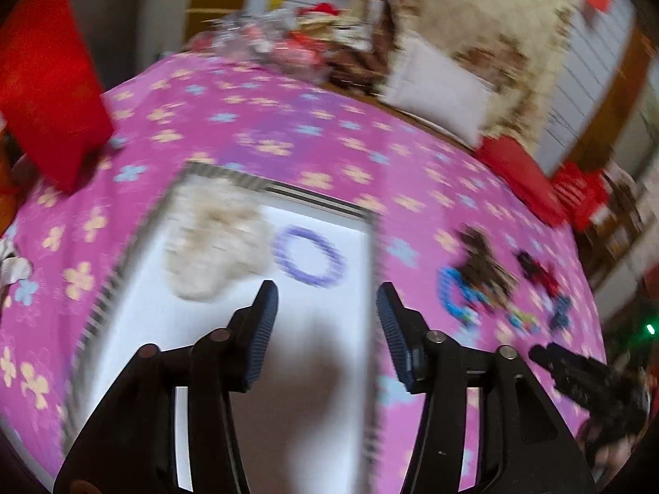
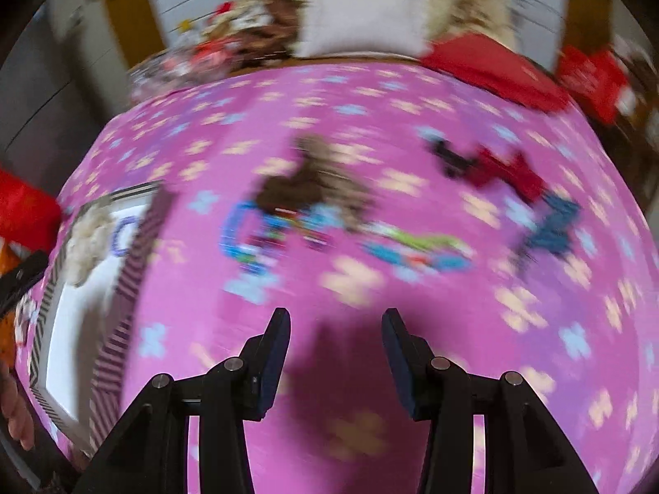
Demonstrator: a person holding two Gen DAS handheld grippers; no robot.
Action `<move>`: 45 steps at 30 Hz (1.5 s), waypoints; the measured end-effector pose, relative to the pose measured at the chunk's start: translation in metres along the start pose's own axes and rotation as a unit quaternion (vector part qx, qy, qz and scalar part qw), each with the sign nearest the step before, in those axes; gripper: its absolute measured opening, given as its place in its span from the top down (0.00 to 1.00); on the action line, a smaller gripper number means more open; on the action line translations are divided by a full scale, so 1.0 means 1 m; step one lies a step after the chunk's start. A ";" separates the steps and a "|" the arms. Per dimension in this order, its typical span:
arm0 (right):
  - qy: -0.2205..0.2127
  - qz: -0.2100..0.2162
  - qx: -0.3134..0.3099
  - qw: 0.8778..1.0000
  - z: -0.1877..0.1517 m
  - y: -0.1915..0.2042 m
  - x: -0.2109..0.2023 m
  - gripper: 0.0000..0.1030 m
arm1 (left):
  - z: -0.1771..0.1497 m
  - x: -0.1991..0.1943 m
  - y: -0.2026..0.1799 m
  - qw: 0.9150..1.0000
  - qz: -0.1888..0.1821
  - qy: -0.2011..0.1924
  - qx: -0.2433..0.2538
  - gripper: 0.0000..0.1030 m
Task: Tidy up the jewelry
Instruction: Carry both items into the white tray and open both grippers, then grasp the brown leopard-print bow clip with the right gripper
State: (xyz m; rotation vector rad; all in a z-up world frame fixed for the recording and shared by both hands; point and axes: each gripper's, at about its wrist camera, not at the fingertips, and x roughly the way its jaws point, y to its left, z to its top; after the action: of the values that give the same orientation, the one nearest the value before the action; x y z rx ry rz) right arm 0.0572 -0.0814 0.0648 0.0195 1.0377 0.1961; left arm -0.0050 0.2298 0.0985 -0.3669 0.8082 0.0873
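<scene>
1. Nearest the left wrist camera, the left gripper (image 1: pixel 327 300) hung with jaws apart and nothing between them, over the white floor of a striped-rim box (image 1: pixel 230 176).
2. Inside that box lay a purple beaded bracelet (image 1: pixel 309 256), flat, a ring with no long axis, beside a cream fluffy piece (image 1: pixel 214 243).
3. In the right wrist view, the right gripper (image 2: pixel 335 325) stood parted and empty above the pink flowered cloth (image 2: pixel 370 99).
4. Farther off, a blurred heap of coloured jewelry (image 2: pixel 288 222) stretched left to right on the cloth.
5. No writing was legible.
</scene>
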 end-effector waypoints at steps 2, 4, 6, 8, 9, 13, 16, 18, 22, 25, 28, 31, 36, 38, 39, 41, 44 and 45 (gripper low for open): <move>0.000 0.000 0.030 1.000 -0.009 -0.034 -0.010 0.57 | -0.011 -0.001 -0.023 1.000 -0.011 0.007 0.019 0.46; -0.007 -0.008 0.047 0.999 -0.018 -0.063 -0.019 0.57 | -0.024 0.002 -0.047 0.999 -0.022 0.023 0.025 0.46; -0.011 -0.016 0.058 0.998 -0.022 -0.083 -0.023 0.57 | -0.033 0.007 -0.062 0.998 -0.034 0.044 0.009 0.46; -0.012 -0.019 0.071 0.997 -0.025 -0.101 -0.024 0.57 | -0.042 0.014 -0.077 0.997 -0.048 0.063 -0.003 0.46; -0.012 -0.022 0.076 0.997 -0.026 -0.107 -0.023 0.57 | -0.048 0.018 -0.086 0.996 -0.053 0.072 -0.003 0.46; -0.005 -0.022 0.079 0.997 -0.024 -0.119 -0.017 0.57 | -0.072 0.036 -0.116 0.994 -0.049 0.091 0.045 0.46; -0.004 -0.015 0.060 0.998 -0.011 -0.106 -0.007 0.57 | -0.081 0.042 -0.119 0.993 -0.038 0.081 0.072 0.46; -0.003 -0.004 0.042 0.999 0.004 -0.089 0.003 0.57 | -0.083 0.044 -0.112 0.994 -0.032 0.077 0.074 0.46; -0.006 0.019 0.002 1.000 0.049 -0.041 0.030 0.57 | -0.081 0.045 -0.099 0.994 -0.029 0.071 0.078 0.46; -0.002 0.025 -0.014 1.000 0.082 -0.008 0.054 0.57 | -0.081 0.049 -0.095 0.994 -0.036 0.073 0.078 0.46; 0.006 0.015 -0.034 0.999 0.108 0.018 0.081 0.57 | -0.081 0.057 -0.091 0.992 -0.046 0.094 0.072 0.46; 0.023 -0.003 -0.050 0.998 0.122 0.036 0.108 0.57 | -0.078 0.062 -0.090 0.991 -0.055 0.102 0.068 0.46; 0.049 -0.002 -0.034 0.998 0.127 0.035 0.137 0.78 | -0.076 0.065 -0.086 0.991 -0.056 0.105 0.064 0.46; 0.060 0.008 -0.008 0.998 0.125 0.025 0.138 0.82 | -0.075 0.065 -0.085 0.991 -0.059 0.107 0.061 0.46; 0.060 0.007 0.003 0.998 0.122 0.017 0.134 0.82 | -0.075 0.066 -0.084 0.991 -0.059 0.107 0.059 0.46; 0.052 0.004 0.022 0.998 0.115 0.000 0.122 0.82 | -0.075 0.065 -0.084 0.991 -0.058 0.107 0.056 0.46; 0.047 0.000 0.051 0.998 0.100 -0.026 0.102 0.82 | -0.074 0.065 -0.082 0.991 -0.059 0.107 0.051 0.46; 0.047 0.001 0.057 0.997 0.090 -0.037 0.093 0.82 | -0.074 0.065 -0.083 0.991 -0.058 0.106 0.051 0.46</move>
State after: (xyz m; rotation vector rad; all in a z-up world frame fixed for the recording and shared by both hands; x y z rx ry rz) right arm 0.1858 -0.0947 0.0274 0.1147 1.1413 0.1403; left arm 0.0066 0.1227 0.0291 -0.3297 0.9957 -0.1023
